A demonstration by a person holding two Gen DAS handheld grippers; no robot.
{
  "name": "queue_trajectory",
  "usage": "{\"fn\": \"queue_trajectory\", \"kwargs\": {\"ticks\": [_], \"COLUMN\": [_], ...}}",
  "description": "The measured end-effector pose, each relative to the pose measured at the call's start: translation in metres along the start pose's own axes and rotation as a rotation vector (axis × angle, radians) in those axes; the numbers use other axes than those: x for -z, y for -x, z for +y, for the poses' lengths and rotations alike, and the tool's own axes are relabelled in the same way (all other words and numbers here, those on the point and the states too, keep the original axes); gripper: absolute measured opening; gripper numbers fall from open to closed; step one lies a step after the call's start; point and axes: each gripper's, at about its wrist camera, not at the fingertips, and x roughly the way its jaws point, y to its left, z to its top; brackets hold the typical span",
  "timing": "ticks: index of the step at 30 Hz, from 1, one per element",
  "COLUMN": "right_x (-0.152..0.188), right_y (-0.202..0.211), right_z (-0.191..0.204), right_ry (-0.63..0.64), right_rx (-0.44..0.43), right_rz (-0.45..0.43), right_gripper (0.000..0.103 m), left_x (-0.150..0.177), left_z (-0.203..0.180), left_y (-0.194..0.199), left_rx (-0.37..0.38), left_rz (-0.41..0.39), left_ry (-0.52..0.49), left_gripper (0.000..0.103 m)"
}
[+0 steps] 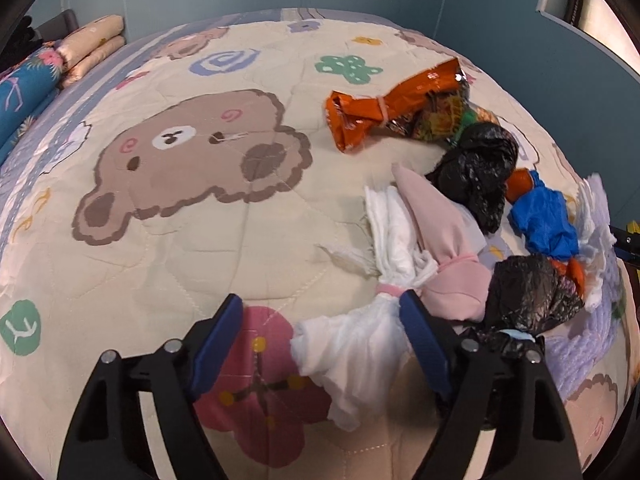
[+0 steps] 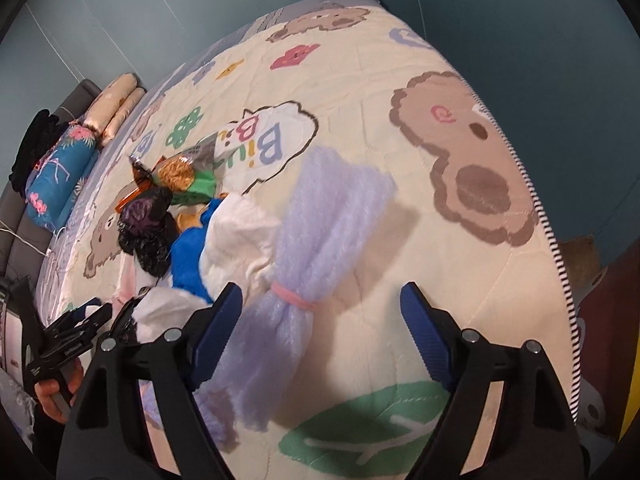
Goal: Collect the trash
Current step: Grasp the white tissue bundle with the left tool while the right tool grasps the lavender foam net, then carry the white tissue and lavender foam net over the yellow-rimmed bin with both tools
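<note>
Both tools hang over a bed w/ a cream quilted cover printed with brown bears and flowers [image 1: 208,248]. The left tool [image 1: 321,310] has its jaws wide apart, nothing gripped; a white crumpled tissue bundle tied with a pink rubber band [image 1: 356,356] lies between its blue fingers, and the band end is just beside the right finger, but I cannot tell if it touches. The right tool [image 2: 321,300] is also wide open and holds nothing; a pale lilac fluffy bundle tied with a pink band [image 2: 316,248] lies on the cover between its fingers, closer to the left one. The rest of the trash sits in one pile on the bed, to the right side in the left wrist view: an orange foil snack wrapper tied w/ a band [image 1: 384,110], a black crumpled plastic bag [image 1: 476,172] next to it, a pale pink cloth-like bundle [image 1: 440,248] touching the white tissue, a blue plastic bag with orange ends [image 1: 544,220], and a second black plastic bag [image 1: 528,296] near the left tool's right finger. At the far left edge of the bed are a blue flowered pillow roll [image 1: 24,92] and folded peach bedding [image 1: 90,46].
</note>
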Motion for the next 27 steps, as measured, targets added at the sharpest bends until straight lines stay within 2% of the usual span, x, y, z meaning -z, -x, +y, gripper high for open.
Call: {"fn": "queue_trajectory", "kwargs": {"ticks": [3, 4, 5, 6, 8, 9, 14, 22, 27], "right_x": [0.007, 0.008, 0.009, 0.009, 0.008, 0.007, 0.011, 0.014, 0.018], "right_y": [-0.002, -0.004, -0.005, -0.006, -0.007, -0.007, -0.003, 0.032, 0.056], "right_z": [0.010, 0.013, 0.014, 0.014, 0.012, 0.013, 0.016, 0.020, 0.019], "right_ry": [0.042, 0.055, 0.057, 0.049, 0.016, 0.007, 0.027, 0.050, 0.045], "right_rx": [0.007, 0.010, 0.012, 0.004, -0.049, -0.069, -0.106, -0.161, -0.194], "right_rz": [0.020, 0.027, 0.032, 0.037, 0.053, 0.063, 0.072, 0.027, 0.001], "right_gripper": [0.072, 0.067, 0.060, 0.056, 0.036, 0.034, 0.027, 0.025, 0.025], "left_x": [-0.002, -0.003, -0.003, -0.004, -0.004, -0.004, -0.001, -0.002, -0.003], "left_z": [-0.002, -0.002, -0.003, -0.005, -0.008, -0.009, -0.012, -0.002, 0.000], "left_y": [-0.002, -0.002, -0.002, -0.001, 0.000, 0.000, 0.003, 0.025, 0.049], "left_rx": [0.028, 0.039, 0.055, 0.068, 0.072, 0.070, 0.079, 0.119, 0.107], "left_rz": [0.018, 0.026, 0.031, 0.034, 0.033, 0.032, 0.010, -0.041, -0.093], "left_ry": [0.003, 0.007, 0.010, 0.011, 0.008, 0.002, -0.018, 0.039, 0.049], "left_gripper": [0.061, 0.051, 0.037, 0.029, 0.021, 0.017, 0.014, 0.010, 0.009]}}
